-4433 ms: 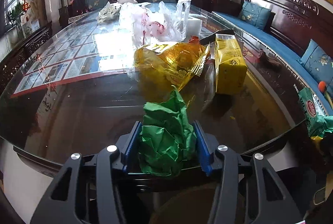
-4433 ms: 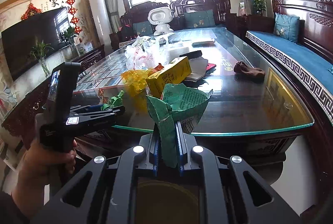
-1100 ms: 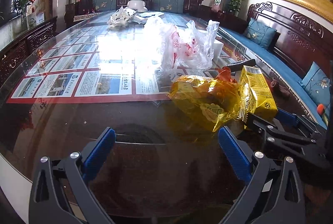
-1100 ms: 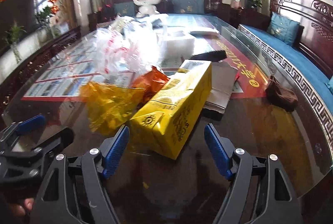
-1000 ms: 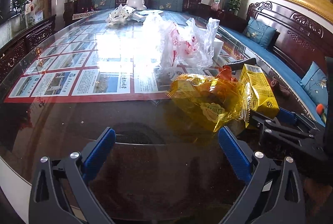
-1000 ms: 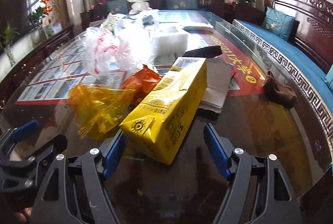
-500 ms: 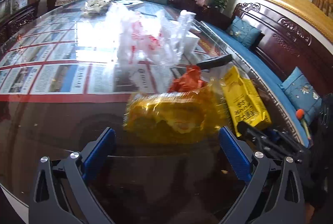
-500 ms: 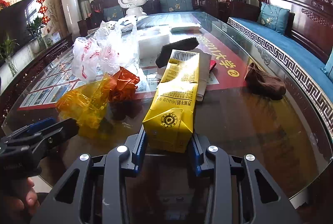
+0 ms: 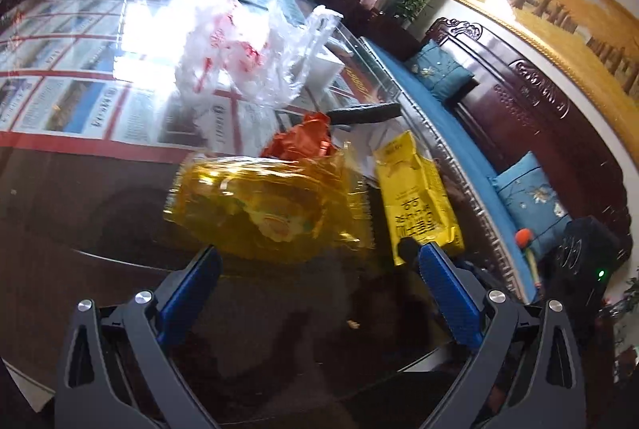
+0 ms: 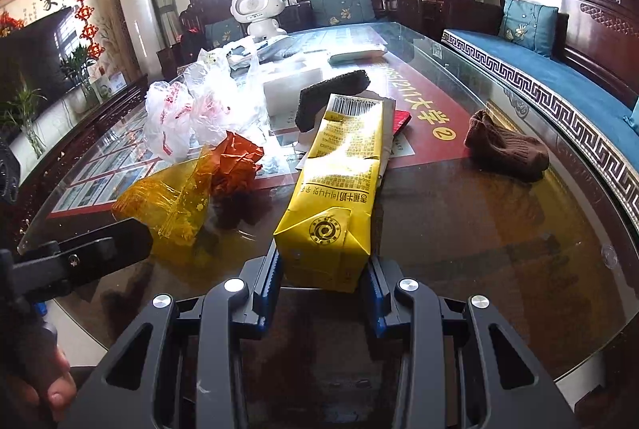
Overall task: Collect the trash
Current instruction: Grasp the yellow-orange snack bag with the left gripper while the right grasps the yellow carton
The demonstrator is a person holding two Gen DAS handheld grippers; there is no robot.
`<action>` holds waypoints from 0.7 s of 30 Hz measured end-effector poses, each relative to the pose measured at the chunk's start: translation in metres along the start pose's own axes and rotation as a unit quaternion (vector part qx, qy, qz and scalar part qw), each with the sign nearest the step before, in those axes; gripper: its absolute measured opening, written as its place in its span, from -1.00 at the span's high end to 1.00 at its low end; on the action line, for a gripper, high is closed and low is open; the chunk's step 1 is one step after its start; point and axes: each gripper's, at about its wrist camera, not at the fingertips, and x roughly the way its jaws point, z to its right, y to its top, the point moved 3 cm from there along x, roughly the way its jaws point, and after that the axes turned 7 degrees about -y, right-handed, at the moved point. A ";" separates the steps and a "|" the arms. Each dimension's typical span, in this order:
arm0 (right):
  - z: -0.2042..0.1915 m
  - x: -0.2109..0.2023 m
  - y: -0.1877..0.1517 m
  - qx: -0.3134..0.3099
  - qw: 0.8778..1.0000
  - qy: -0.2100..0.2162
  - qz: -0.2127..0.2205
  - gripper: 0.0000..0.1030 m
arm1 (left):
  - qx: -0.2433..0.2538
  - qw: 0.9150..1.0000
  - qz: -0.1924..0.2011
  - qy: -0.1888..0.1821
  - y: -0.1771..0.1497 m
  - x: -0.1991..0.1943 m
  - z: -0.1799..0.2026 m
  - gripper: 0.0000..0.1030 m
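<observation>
Your right gripper [image 10: 321, 271] clamps the near end of the yellow rectangular drink carton [image 10: 339, 189] on the glass tabletop [image 10: 499, 229]. Your left gripper [image 9: 315, 277] gapes wide just short of the crumpled yellow cellophane wrapper [image 9: 263, 205]. The orange wrapper [image 10: 235, 165] and clear plastic bags [image 10: 191, 113] beyond remain uncollected.

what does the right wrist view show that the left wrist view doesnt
Only the right wrist view: the brown knitted cloth, the red item behind the carton, and the right claw shut on the yellow carton.

Only the left wrist view: the left claw, open and empty, and the whole gold-framed painting.

Both: carton, yellow wrapper, orange wrapper, plastic bags, white robot toy.
</observation>
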 end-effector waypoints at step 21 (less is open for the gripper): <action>0.004 0.001 0.000 -0.014 1.000 0.006 0.003 0.31 | -0.027 0.999 0.024 0.026 0.031 0.041 -0.008 0.41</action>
